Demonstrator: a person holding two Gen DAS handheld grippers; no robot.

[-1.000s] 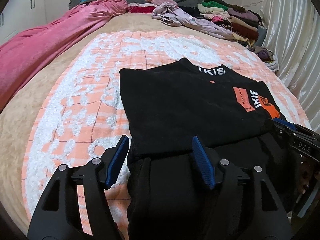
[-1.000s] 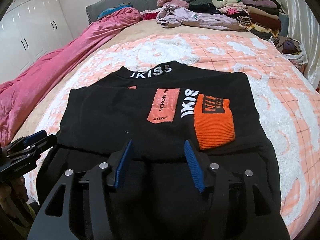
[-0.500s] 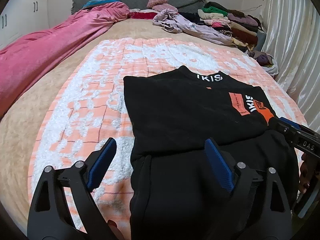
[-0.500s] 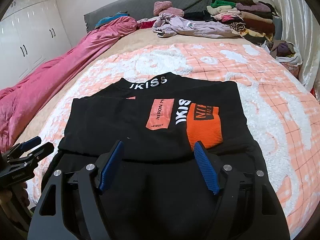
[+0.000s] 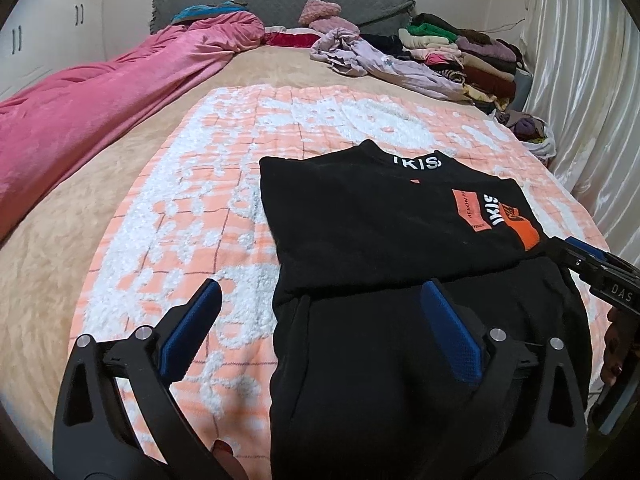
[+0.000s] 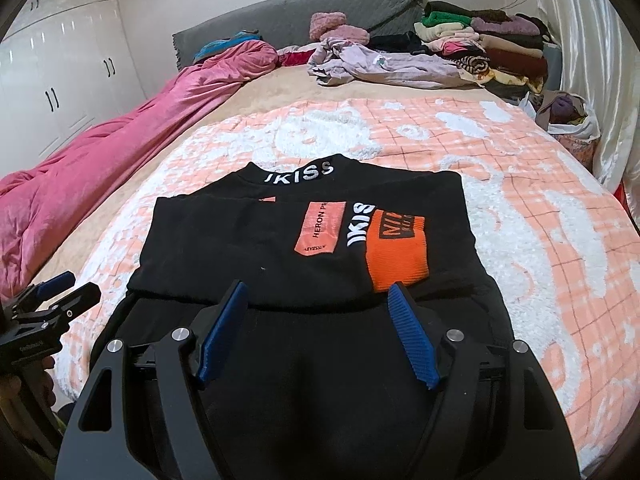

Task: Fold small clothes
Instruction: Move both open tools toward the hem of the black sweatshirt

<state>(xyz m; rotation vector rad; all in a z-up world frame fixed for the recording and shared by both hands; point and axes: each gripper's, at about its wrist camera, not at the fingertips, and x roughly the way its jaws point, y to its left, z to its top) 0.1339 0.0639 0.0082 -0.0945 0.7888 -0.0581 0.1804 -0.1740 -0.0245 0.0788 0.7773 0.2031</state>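
A black sweater (image 5: pixel 380 208) with white lettering at the collar and an orange cuff (image 6: pixel 396 252) lies on the orange-and-white blanket (image 5: pixel 180 220). Its upper part is folded over the lower part. My left gripper (image 5: pixel 320 286) hovers over the sweater's near left edge with its jaws opening; the pads touch nothing, and the cloth lies below them. My right gripper (image 6: pixel 317 287) is open above the fold line near the middle, also clear of the cloth. Each gripper shows at the edge of the other's view: the right gripper (image 5: pixel 592 260) and the left gripper (image 6: pixel 52 300).
A pink duvet (image 5: pixel 100 112) runs along the bed's left side. A lilac garment (image 5: pixel 380 64) and stacks of folded clothes (image 5: pixel 460 52) sit at the far right by the grey headboard (image 5: pixel 280 0). Curtains (image 5: pixel 580 80) hang on the right, and white wardrobes (image 6: pixel 60 80) stand on the left.
The jaws of both grippers have spread wider, and both have pulled back and up from the sweater's fold. The sweater has stayed flat where it was.
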